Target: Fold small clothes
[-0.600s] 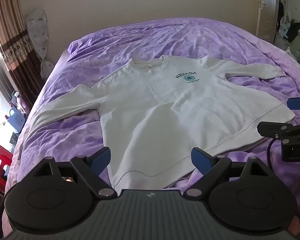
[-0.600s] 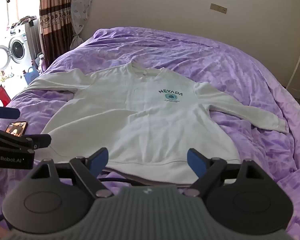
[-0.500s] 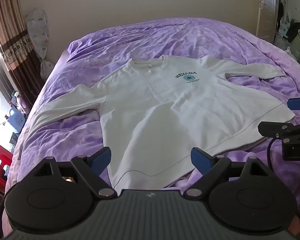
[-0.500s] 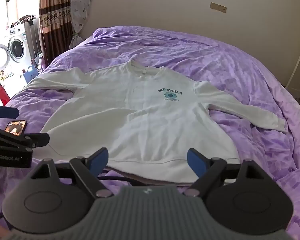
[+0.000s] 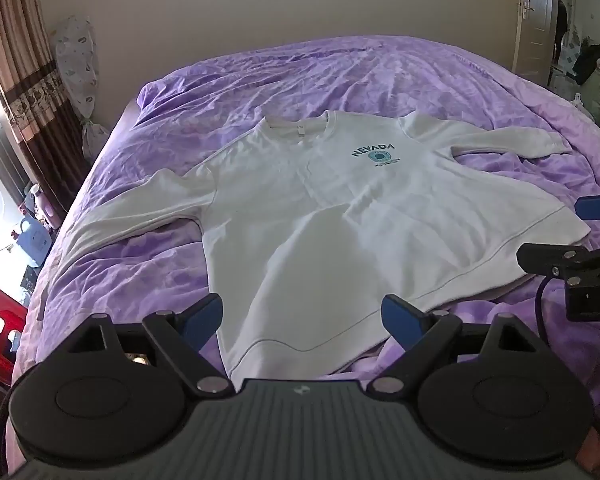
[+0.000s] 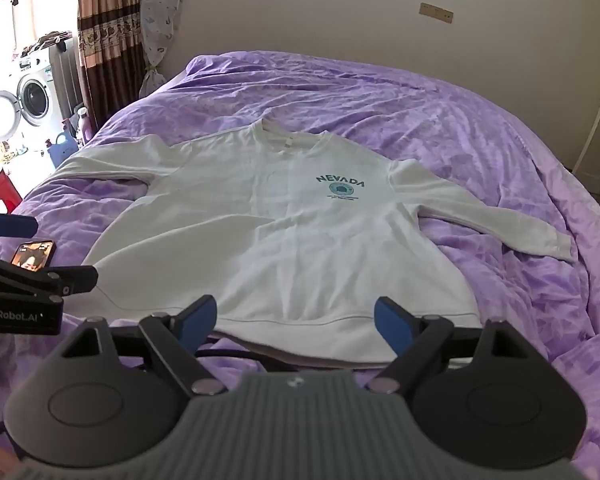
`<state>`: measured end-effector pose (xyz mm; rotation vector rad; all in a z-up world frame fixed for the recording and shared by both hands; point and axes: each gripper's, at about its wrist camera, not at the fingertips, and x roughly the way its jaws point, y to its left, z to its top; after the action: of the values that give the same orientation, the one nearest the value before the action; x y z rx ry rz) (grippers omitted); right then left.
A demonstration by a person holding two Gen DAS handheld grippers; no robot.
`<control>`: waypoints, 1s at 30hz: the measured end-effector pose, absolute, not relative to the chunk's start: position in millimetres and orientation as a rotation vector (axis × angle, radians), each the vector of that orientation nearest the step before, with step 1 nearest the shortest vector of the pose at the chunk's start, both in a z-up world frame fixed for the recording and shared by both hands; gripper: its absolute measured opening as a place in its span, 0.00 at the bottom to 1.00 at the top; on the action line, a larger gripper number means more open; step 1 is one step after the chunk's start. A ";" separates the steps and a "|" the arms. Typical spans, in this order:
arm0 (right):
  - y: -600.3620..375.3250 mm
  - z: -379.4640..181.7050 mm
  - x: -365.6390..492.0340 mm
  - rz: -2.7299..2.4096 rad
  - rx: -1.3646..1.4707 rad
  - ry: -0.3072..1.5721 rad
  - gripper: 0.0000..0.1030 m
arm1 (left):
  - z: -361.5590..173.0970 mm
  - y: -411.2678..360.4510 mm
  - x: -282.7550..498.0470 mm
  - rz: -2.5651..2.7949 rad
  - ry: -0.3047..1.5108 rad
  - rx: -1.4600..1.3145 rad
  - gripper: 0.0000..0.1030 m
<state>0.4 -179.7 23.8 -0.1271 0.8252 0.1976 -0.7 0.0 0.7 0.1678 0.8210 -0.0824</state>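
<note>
- A white sweatshirt [image 5: 340, 232] lies flat and face up on the bed [image 5: 380, 76], which is covered by a purple sheet; its collar points toward the far wall and its hem toward the cameras.
- Both sleeves are spread out to the sides. The chest carries a teal "NEVADA" print [image 6: 341, 187].
- The left tongs [image 5: 302, 316] are released, their blue pads wide apart, above the near left corner of the hem; they touch no cloth.
- The right tongs [image 6: 296, 322] are also released, spread wide over the hem near its right corner and holding nothing.
- In the left view the right tongs show at the right edge, just beside the hem's far corner; in the right view the left tongs [image 6: 40, 256] show at the left edge.
- A phone [image 6: 34, 254] with a lit screen lies on the sheet just beside the left tongs.
- A washing machine [image 6: 24, 96] stands past the bed on the left, near a brown curtain [image 6: 104, 28].
- A door [image 5: 534, 12] shows in the left view, at the far right.
</note>
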 end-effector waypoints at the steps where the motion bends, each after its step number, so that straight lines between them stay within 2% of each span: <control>1: -179.7 24.0 0.8 0.199 -0.130 0.824 0.80 | 0.8 -0.1 -1.1 -0.082 0.821 0.168 1.00; 30: -177.7 24.8 -1.5 0.212 -0.141 0.824 0.80 | 0.6 0.5 -3.1 -0.080 0.817 0.170 1.00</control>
<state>-1.5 -177.7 24.9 -0.1411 0.8239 0.2119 -3.1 0.5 0.6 0.1699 0.8169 -0.0802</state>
